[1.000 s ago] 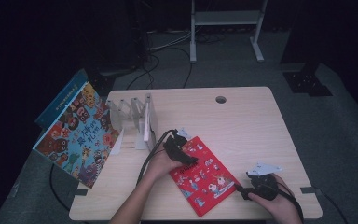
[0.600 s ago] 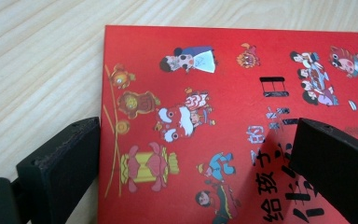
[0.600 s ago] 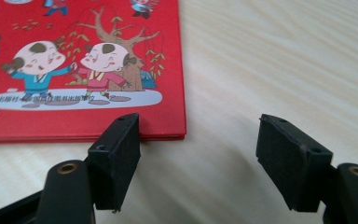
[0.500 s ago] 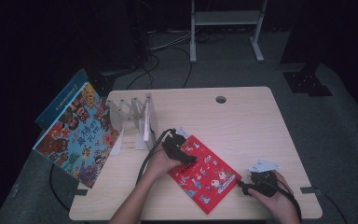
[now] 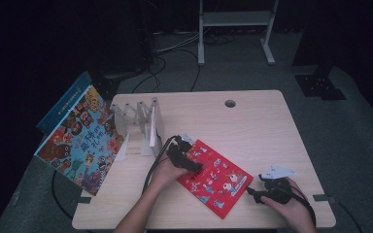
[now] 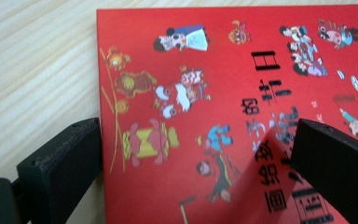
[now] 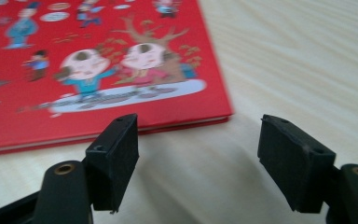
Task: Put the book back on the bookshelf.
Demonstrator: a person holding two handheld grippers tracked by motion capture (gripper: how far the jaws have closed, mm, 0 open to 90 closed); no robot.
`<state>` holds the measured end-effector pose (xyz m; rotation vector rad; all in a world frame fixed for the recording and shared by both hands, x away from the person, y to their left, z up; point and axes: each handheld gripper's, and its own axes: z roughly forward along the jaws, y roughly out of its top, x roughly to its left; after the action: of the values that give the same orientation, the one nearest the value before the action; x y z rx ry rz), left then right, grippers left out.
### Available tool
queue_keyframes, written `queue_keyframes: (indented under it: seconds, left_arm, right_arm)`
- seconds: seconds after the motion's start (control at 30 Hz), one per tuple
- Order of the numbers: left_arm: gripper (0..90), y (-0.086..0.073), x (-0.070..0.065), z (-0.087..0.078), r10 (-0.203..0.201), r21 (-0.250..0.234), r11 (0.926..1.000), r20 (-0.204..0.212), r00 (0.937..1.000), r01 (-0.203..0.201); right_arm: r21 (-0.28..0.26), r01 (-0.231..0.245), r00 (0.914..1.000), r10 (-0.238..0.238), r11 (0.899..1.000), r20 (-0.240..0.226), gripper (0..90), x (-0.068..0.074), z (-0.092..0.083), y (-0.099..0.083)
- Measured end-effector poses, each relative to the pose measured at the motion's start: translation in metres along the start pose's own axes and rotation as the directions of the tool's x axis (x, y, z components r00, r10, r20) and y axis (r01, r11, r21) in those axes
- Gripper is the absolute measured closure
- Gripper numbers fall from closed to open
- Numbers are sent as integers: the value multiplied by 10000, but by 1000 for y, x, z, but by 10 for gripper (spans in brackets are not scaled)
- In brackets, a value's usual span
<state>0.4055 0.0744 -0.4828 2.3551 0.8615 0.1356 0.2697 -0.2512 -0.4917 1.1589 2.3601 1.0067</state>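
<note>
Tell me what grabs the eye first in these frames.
The red picture book lying flat near the front edge of the table, its cover crowded with cartoon figures. The left hand-held gripper sits over its upper left corner with jaws spread, and the right hand-held gripper lies open on the table just off its right corner. Next, the big colourful book leaning tilted off the table's left side beside a white rack.

In the left gripper view the flat red picture book (image 6: 242, 121) runs off the top, right and bottom edges, and its black characters blur near the right jaw. In the right gripper view its near corner is sharp but its far drawings are cut off. From the high view, the large colourful cartoon-covered book (image 5: 80, 141) at far left has lettering too small to read.
</note>
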Motion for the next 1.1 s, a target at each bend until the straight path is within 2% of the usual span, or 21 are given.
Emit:
queue_keyframes:
  seconds: [0.1, 0.2, 0.33, 0.53, 0.8, 0.9, 1.1]
  left_arm:
    - [16, -4, -3, -2, -206, -7, 9998, -100, 9997, 206]
    - [13, -7, -5, -3, -245, -78, 9997, -167, 9996, 244]
    - [10, -8, -6, -3, -226, -130, 9997, -175, 9996, 224]
    - [1, -9, -5, -3, -69, -177, 9998, -106, 9999, 67]
    - [0, -11, -4, -3, 111, -236, 9997, 2, 9999, -111]
    - [0, -11, -4, -3, 142, -257, 9996, 26, 9999, -141]
    - [0, -12, -3, -3, 196, -326, 9993, 37, 9998, -195]
  right_arm:
    - [-11, 126, 9994, -127, 9999, -328, 268, 8, -4, -5]
    - [-30, 402, 9967, -403, 9992, -703, 263, 18, -7, -8]
    - [45, 746, 9928, -739, 9972, -944, 250, 29, -4, -8]
    - [-88, 993, 9893, -997, 9950, -1063, 218, 35, 3, -9]
    - [-303, 1177, 9872, -1202, 9926, -1045, 124, 40, 10, -8]
    - [-287, 1148, 9876, -1172, 9930, -1043, 115, 41, 11, -8]
    - [-77, 1161, 9875, -1163, 9932, -1069, 40, 45, 13, -6]
